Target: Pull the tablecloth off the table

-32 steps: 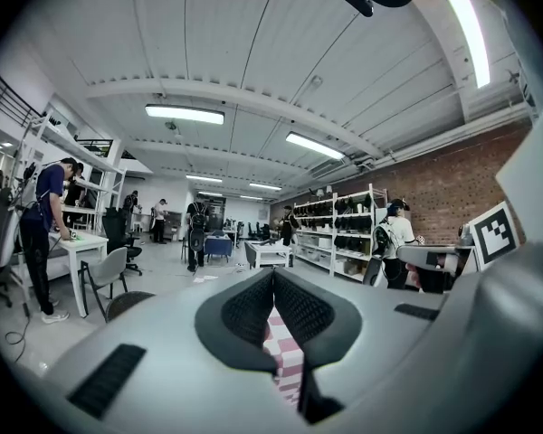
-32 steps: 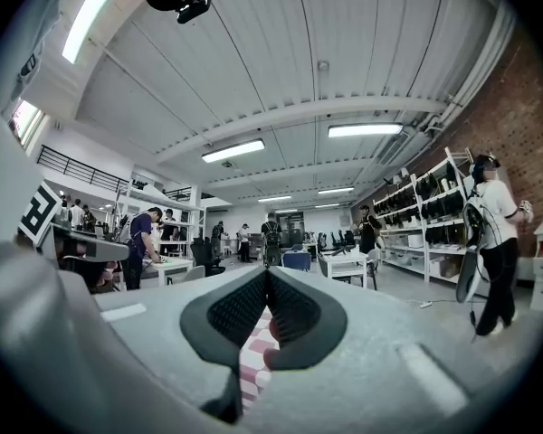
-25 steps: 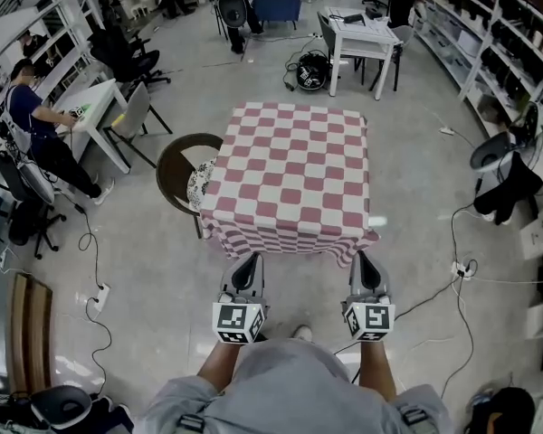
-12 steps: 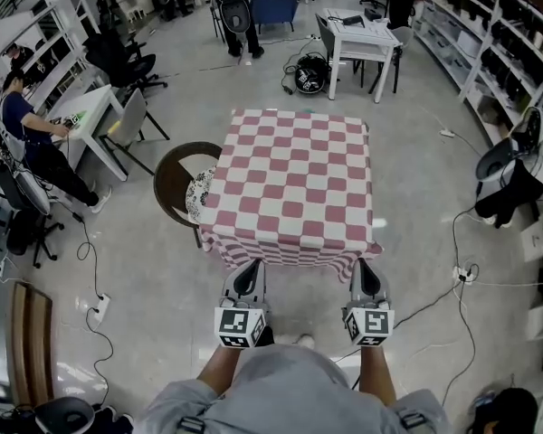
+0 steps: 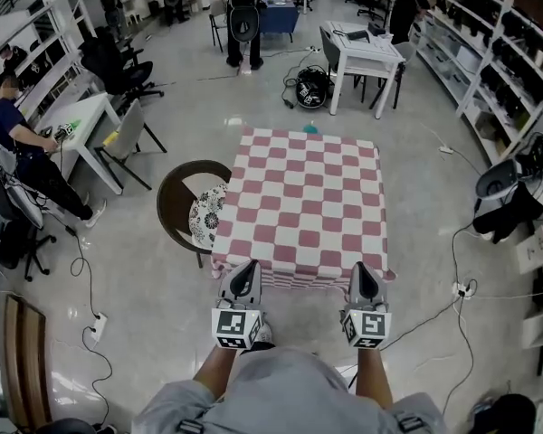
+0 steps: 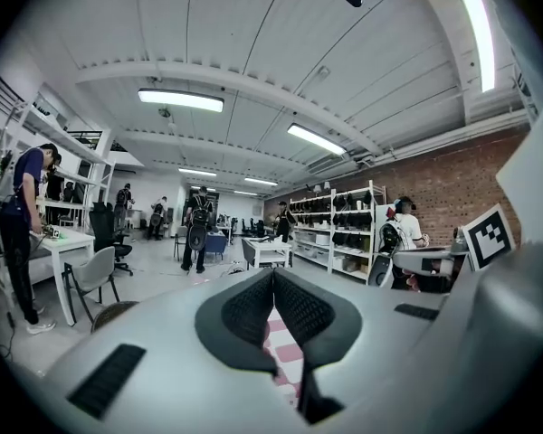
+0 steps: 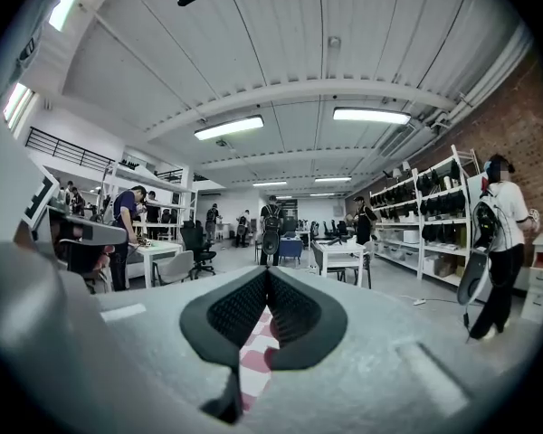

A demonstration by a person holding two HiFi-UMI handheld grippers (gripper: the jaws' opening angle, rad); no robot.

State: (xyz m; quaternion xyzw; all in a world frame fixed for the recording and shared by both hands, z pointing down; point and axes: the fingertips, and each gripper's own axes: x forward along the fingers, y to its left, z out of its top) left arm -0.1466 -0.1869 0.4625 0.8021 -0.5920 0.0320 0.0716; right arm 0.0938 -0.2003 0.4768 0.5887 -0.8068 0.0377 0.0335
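A red-and-white checked tablecloth covers a square table in the middle of the head view. A thin teal strip of the table shows past the cloth's far edge. My left gripper is shut on the cloth's near hem at its left corner. My right gripper is shut on the hem at the right corner. In the left gripper view the jaws meet, with checked cloth running down between them. The right gripper view shows the same: its jaws are closed over the cloth.
A round brown chair with a patterned cushion stands against the table's left side. A white desk with a seated person is further left, and a white table is behind. Cables and a power strip lie on the floor at right.
Both grippers have drawn back toward me with the cloth's near hem. The cloth has slid toward me over the table, and a teal strip of table now shows at its far edge.
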